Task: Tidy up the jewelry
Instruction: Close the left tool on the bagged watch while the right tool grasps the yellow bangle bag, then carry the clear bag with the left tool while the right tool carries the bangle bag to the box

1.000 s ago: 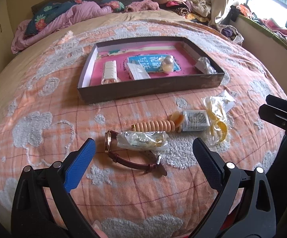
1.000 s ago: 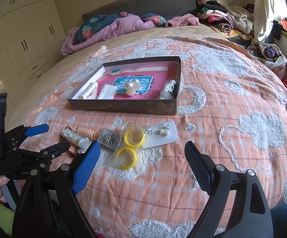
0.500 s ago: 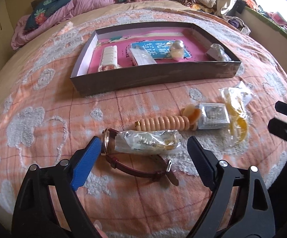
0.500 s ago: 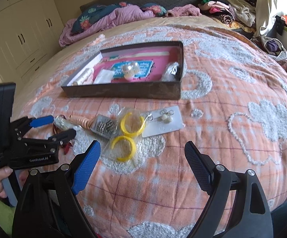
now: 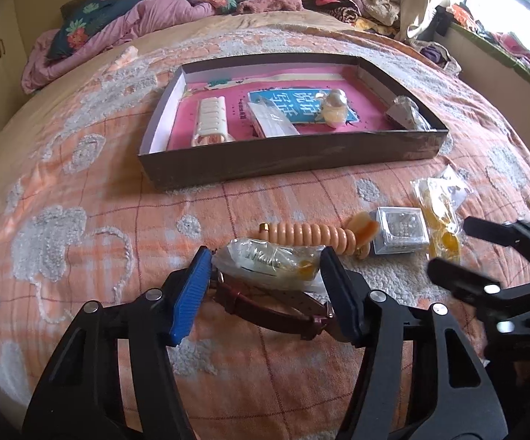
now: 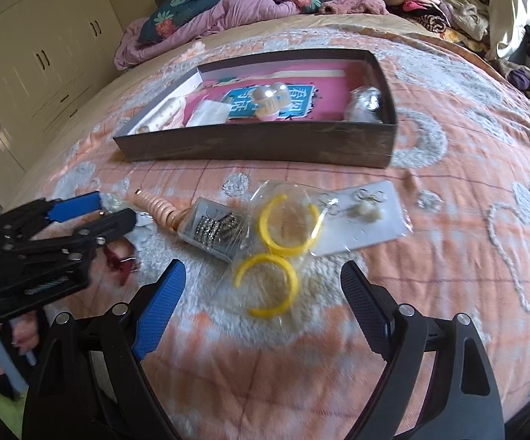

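My left gripper (image 5: 265, 252) points down at a small clear bag of jewelry (image 5: 268, 260) lying on a brown-strapped watch (image 5: 272, 311). Its jaws are closing, with the bag between them and the pads at the bag's two ends. A peach coil bracelet (image 5: 309, 236) and a small clear box of dark sparkly pieces (image 5: 400, 229) lie just beyond. My right gripper (image 6: 262, 266) hangs over a bag of yellow bangles (image 6: 283, 249), jaws wide and closing slightly, touching nothing. A card of earrings (image 6: 360, 220) lies to its right. The left gripper (image 6: 114, 206) also shows at the left of the right wrist view.
A shallow brown box (image 5: 290, 157) with a pink floor stands farther back on the orange quilt and holds several small items. Crumpled bedding (image 6: 228, 7) and clothes are piled at the head of the bed. White wardrobes (image 6: 37, 58) stand on the left.
The left jaws have narrowed from wide open to the ends of the clear bag, and that gripper has sunk closer to it. The right gripper has come down nearer the yellow bangles.
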Demonstrator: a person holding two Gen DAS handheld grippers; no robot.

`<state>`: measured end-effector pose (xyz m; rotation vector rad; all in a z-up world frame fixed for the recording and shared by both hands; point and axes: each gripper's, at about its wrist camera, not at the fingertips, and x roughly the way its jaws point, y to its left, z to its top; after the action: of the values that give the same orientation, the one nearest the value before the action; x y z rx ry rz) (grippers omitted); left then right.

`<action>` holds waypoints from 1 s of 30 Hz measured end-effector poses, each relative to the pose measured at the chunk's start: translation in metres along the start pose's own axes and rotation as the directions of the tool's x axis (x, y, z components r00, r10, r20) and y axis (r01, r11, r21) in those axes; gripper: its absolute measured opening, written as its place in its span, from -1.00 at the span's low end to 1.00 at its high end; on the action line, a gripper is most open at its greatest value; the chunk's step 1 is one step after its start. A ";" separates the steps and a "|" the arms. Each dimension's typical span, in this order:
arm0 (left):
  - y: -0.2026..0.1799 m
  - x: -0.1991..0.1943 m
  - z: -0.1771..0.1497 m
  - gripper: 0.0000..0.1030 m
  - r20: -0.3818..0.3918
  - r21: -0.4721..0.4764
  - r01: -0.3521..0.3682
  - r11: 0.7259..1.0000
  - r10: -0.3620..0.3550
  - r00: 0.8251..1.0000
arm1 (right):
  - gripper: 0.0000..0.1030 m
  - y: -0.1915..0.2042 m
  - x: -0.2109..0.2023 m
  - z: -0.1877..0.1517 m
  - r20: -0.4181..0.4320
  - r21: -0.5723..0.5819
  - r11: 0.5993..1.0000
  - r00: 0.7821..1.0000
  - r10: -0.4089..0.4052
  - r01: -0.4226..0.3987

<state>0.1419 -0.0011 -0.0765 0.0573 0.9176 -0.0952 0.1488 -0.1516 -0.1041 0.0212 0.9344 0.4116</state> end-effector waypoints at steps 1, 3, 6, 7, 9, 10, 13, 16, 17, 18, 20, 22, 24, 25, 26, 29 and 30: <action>0.003 -0.001 0.000 0.03 0.001 -0.009 0.008 1.000 -0.008 1.000 | 0.37 0.001 0.004 0.000 -0.006 -0.002 1.000 1.000 -0.006 0.006; 0.005 -0.002 0.000 0.02 0.002 -0.017 0.016 1.000 -0.016 1.000 | 0.12 0.000 0.011 -0.001 -0.023 -0.004 1.000 1.000 -0.009 0.009; 0.008 -0.003 -0.001 0.00 0.004 -0.033 0.034 0.999 -0.034 0.999 | -0.17 -0.005 0.011 -0.003 -0.011 -0.010 1.000 1.000 -0.005 0.005; 0.009 -0.004 0.000 -0.06 0.007 -0.038 0.038 0.999 -0.038 0.999 | -0.20 -0.007 0.009 -0.003 -0.010 0.000 1.000 1.000 0.004 -0.004; 0.010 -0.007 0.000 -0.11 0.013 -0.045 0.048 0.998 -0.048 0.999 | -0.22 -0.012 0.002 -0.004 0.000 0.004 1.000 1.000 0.003 -0.003; 0.011 -0.008 0.000 -0.11 0.014 -0.048 0.052 0.997 -0.052 0.999 | -0.22 -0.014 -0.001 -0.005 0.005 0.007 1.000 1.000 0.001 -0.001; 0.013 -0.011 -0.001 -0.14 0.015 -0.057 0.059 0.997 -0.058 0.998 | -0.22 -0.021 -0.011 -0.006 0.021 0.033 0.999 1.000 0.009 -0.010; 0.016 -0.018 -0.001 -0.15 0.028 -0.070 0.068 0.995 -0.066 0.997 | -0.22 -0.025 -0.023 -0.005 0.044 0.043 0.999 0.999 0.017 -0.019; 0.017 -0.021 0.000 -0.15 0.033 -0.074 0.070 0.995 -0.068 0.997 | -0.22 -0.026 -0.026 -0.004 0.050 0.046 0.999 0.999 0.018 -0.020; 0.019 -0.025 0.000 -0.15 0.042 -0.083 0.073 0.994 -0.070 0.997 | -0.22 -0.027 -0.031 -0.004 0.060 0.046 0.999 0.998 0.018 -0.021; 0.025 -0.033 0.002 -0.15 0.058 -0.102 0.081 0.992 -0.076 0.995 | -0.22 -0.029 -0.038 -0.002 0.078 0.046 0.999 0.997 0.020 -0.023; 0.029 -0.040 0.004 -0.15 0.073 -0.119 0.087 0.989 -0.078 0.994 | -0.22 -0.028 -0.045 0.000 0.095 0.042 0.999 0.995 0.022 -0.026; 0.034 -0.046 0.006 -0.15 0.088 -0.134 0.087 0.987 -0.076 0.993 | -0.22 -0.028 -0.051 0.002 0.111 0.035 0.999 0.994 0.024 -0.028; 0.034 -0.049 0.007 -0.15 0.094 -0.138 0.088 0.987 -0.075 0.993 | -0.22 -0.027 -0.053 0.003 0.115 0.032 0.999 0.993 0.026 -0.030; 0.035 -0.051 0.008 -0.15 0.100 -0.140 0.088 0.986 -0.074 0.992 | -0.22 -0.026 -0.055 0.004 0.121 0.026 0.999 0.992 0.026 -0.030; 0.037 -0.057 0.011 -0.15 0.115 -0.149 0.089 0.985 -0.072 0.991 | -0.22 -0.024 -0.061 0.007 0.134 0.016 0.999 0.990 0.031 -0.033; 0.037 -0.059 0.012 -0.15 0.122 -0.150 0.088 0.985 -0.070 0.990 | -0.22 -0.023 -0.063 0.007 0.139 0.013 0.999 0.990 0.031 -0.033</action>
<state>0.1201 0.0384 -0.0223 -0.1280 0.8082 -0.0997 0.1297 -0.1938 -0.0554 0.0778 0.8011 0.4278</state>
